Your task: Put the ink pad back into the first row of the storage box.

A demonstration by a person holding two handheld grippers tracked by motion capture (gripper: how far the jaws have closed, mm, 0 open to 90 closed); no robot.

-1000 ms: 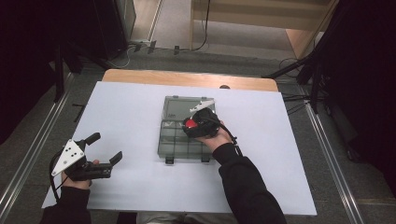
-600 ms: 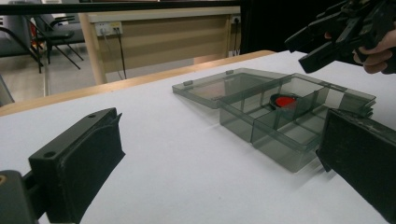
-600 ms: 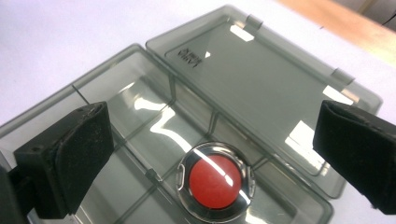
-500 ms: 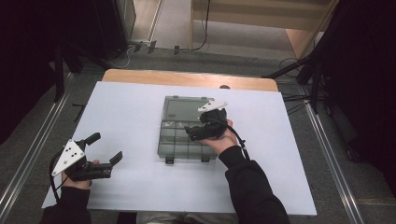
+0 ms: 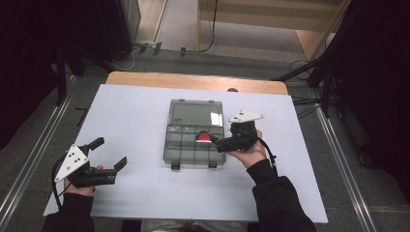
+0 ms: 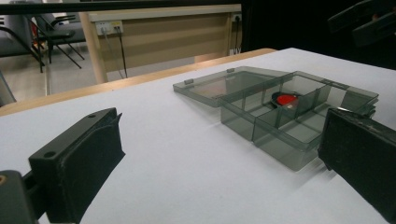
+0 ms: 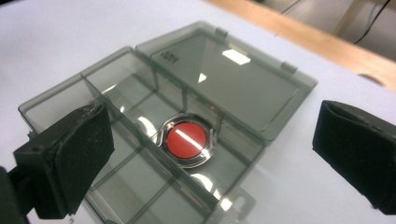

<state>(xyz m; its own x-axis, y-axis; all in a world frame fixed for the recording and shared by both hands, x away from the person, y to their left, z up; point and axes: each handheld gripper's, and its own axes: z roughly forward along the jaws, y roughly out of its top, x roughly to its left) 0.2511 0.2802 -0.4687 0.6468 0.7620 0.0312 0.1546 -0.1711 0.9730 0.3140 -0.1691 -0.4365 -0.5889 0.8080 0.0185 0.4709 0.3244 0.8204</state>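
One red disc lies in a rear compartment of the open box. Our right gripper has just opened wide, empty; the left gripper is wide too. We judge the disc light, rigid, slippery: pinch its metal rim.

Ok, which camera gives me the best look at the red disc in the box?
The right gripper view: the red disc lies close, unblocked, in its compartment. The high view shows it small beside the right gripper; the left gripper view shows it partly behind a divider.
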